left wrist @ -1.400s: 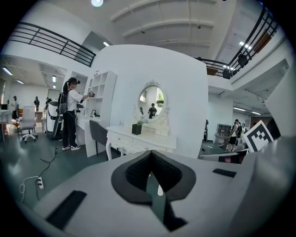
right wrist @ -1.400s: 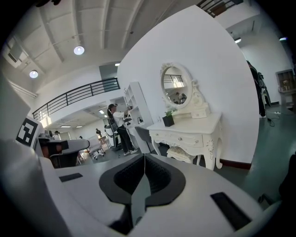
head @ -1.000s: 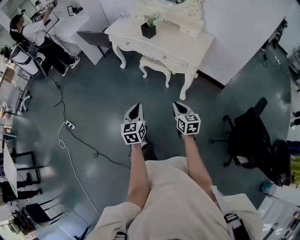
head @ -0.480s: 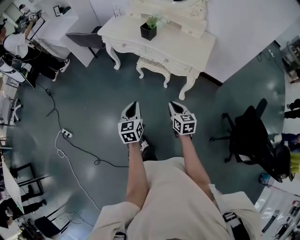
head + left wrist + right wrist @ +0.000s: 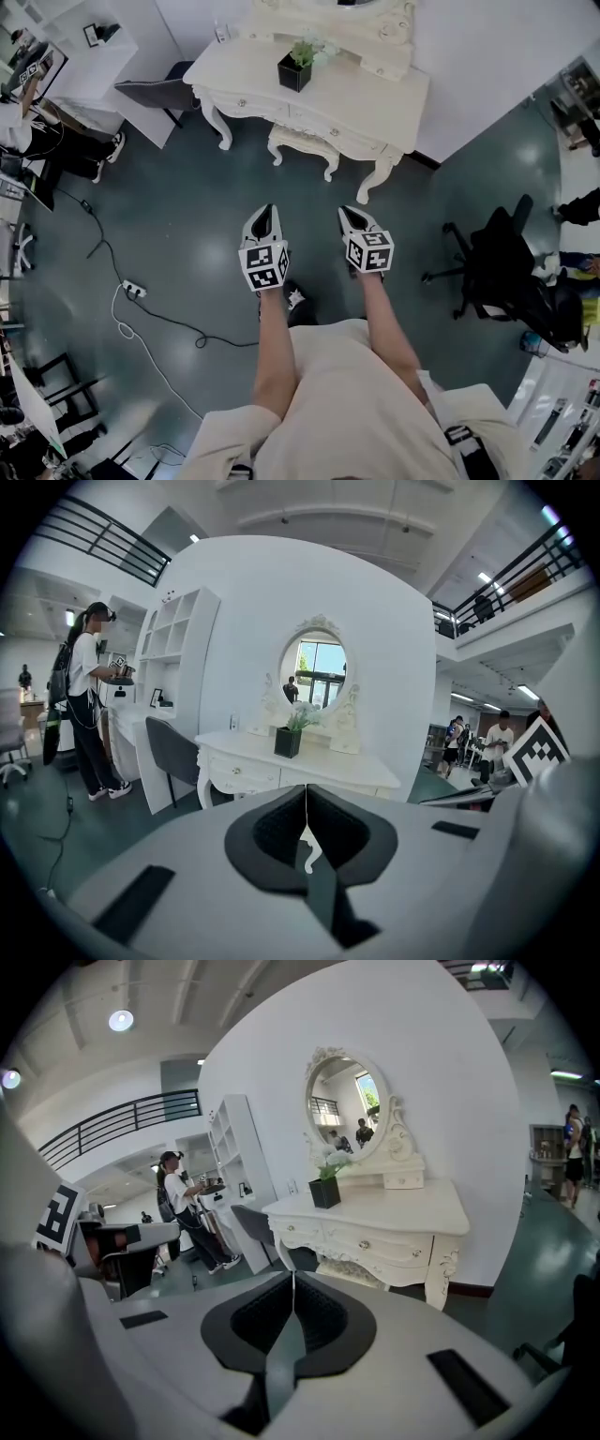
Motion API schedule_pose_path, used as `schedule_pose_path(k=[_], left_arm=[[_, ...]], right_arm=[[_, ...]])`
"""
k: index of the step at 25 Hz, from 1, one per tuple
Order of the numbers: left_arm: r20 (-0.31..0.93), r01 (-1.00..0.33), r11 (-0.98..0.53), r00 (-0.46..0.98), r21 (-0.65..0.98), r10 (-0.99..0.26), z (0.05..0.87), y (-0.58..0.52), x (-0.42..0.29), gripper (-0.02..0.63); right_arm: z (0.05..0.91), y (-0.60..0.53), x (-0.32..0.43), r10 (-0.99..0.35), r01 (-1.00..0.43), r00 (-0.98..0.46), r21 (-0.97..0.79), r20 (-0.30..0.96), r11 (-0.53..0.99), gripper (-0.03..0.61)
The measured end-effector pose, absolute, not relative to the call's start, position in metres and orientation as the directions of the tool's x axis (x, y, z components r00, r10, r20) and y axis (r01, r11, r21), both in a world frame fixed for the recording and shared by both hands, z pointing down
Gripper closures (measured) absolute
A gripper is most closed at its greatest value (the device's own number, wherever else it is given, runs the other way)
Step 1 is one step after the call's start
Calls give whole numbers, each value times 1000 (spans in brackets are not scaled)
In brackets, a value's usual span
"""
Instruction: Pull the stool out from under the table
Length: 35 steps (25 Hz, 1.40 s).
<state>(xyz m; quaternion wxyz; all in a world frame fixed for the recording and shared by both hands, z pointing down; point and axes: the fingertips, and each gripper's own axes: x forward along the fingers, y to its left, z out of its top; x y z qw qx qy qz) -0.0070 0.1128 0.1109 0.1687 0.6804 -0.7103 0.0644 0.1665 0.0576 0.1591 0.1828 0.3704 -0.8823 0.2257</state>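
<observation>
So: left gripper [image 5: 268,212] and right gripper [image 5: 346,213] side by side, jaws of both clenched on nothing, well apart from the stool [image 5: 303,142] tucked under the far bench [image 5: 367,89].

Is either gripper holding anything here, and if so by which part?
Nothing is held. The left gripper and right gripper are both shut with nothing between their jaws, well short of the stool tucked under the table.
</observation>
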Motion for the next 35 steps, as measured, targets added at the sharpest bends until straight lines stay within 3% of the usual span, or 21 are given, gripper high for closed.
schedule_pose_path(k=[6,22,35], left_arm=[[300,-992,24,15,128,-954,111,94,-40,597],[391,-989,-65,112,130,-914,159,40,-70,597],[493,-990,-126,138,57,-859,227,-76,-97,598]], right_arm=[[168,48,141,-599,-771,-621,-255,505,584,534],[209,-3,147,-646,-853,-515,-256,564,456,532],[284,-138,113,-616,-831,-538,-242,575,500,532]])
